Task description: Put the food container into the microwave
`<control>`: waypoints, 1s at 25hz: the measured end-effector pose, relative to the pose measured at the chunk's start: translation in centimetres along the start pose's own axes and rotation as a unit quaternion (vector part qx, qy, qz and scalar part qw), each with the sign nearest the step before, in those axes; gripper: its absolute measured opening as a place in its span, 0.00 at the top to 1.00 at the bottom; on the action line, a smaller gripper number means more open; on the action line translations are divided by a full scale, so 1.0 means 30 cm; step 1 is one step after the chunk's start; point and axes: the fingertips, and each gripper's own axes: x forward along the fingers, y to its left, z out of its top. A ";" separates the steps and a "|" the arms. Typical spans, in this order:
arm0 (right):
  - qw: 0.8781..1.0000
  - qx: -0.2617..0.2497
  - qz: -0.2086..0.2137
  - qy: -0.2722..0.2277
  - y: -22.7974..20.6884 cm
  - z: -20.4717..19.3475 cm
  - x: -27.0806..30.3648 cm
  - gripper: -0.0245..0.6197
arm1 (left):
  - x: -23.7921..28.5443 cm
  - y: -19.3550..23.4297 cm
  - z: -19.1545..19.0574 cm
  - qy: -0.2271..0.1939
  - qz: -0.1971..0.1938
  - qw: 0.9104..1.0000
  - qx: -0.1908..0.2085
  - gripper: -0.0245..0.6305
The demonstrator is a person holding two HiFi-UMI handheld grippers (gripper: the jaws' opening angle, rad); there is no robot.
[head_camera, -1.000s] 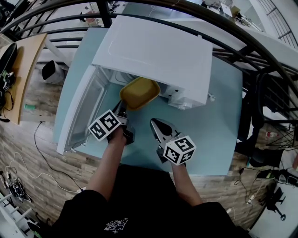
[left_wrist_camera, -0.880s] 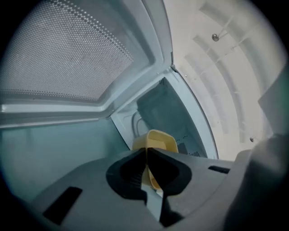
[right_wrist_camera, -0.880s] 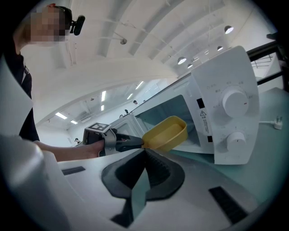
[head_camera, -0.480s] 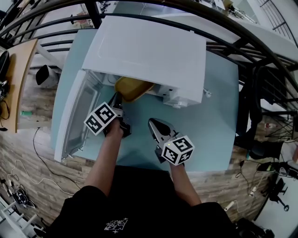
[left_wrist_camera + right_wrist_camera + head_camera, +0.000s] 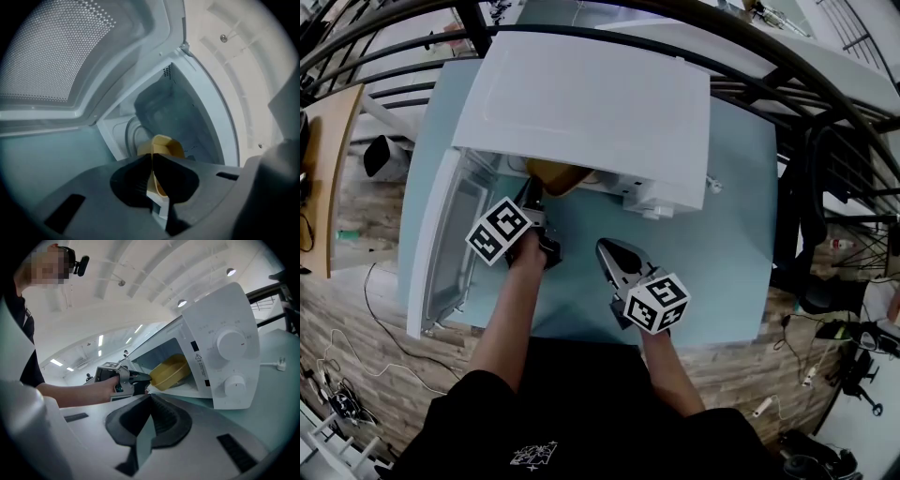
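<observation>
A yellow food container (image 5: 555,176) (image 5: 169,371) (image 5: 165,146) is held mostly inside the cavity of the white microwave (image 5: 591,108) (image 5: 220,348). My left gripper (image 5: 531,194) (image 5: 152,161) is shut on the container's near rim, at the microwave's mouth. The microwave door (image 5: 450,239) hangs open to the left, and its perforated window (image 5: 61,51) fills the upper left of the left gripper view. My right gripper (image 5: 607,251) (image 5: 149,401) is shut and empty, low over the table in front of the microwave's control panel (image 5: 229,366).
The microwave stands on a pale blue table (image 5: 722,234). A black metal railing (image 5: 806,103) curves round the far and right sides. The microwave's cable and plug (image 5: 280,363) lie to its right. Wooden floor (image 5: 356,300) shows to the left.
My left gripper has pushed the yellow container forward, from the microwave's mouth to deep inside the cavity. The right gripper has stayed in place.
</observation>
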 end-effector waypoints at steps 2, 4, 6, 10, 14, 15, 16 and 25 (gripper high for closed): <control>1.000 0.001 0.000 0.001 -0.004 0.001 0.010 0.95 | 0.015 0.002 0.003 0.000 0.000 1.000 0.000 0.92; 1.000 0.003 0.000 0.000 -0.008 0.002 0.023 0.95 | 0.029 0.006 0.007 0.001 0.001 1.000 -0.001 0.92; 1.000 0.004 0.001 0.000 -0.007 0.004 0.036 0.95 | 0.039 0.010 0.013 0.000 0.002 1.000 -0.002 0.92; 1.000 0.004 0.003 -0.002 -0.005 0.015 0.065 0.95 | 0.056 0.004 0.025 -0.002 -0.001 1.000 -0.002 0.92; 1.000 0.003 0.004 -0.005 -0.004 0.030 0.102 0.95 | 0.070 0.003 0.038 -0.006 -0.007 1.000 -0.006 0.92; 1.000 0.003 0.003 -0.006 -0.006 0.036 0.113 0.95 | 0.074 0.003 0.041 -0.007 -0.009 1.000 -0.007 0.92; 1.000 0.003 0.002 -0.008 -0.008 0.041 0.124 0.95 | 0.078 0.002 0.043 -0.007 -0.010 1.000 -0.007 0.92; 1.000 0.007 -0.009 -0.017 -0.031 0.090 0.211 0.95 | 0.103 -0.008 0.054 -0.008 -0.019 1.000 -0.011 0.92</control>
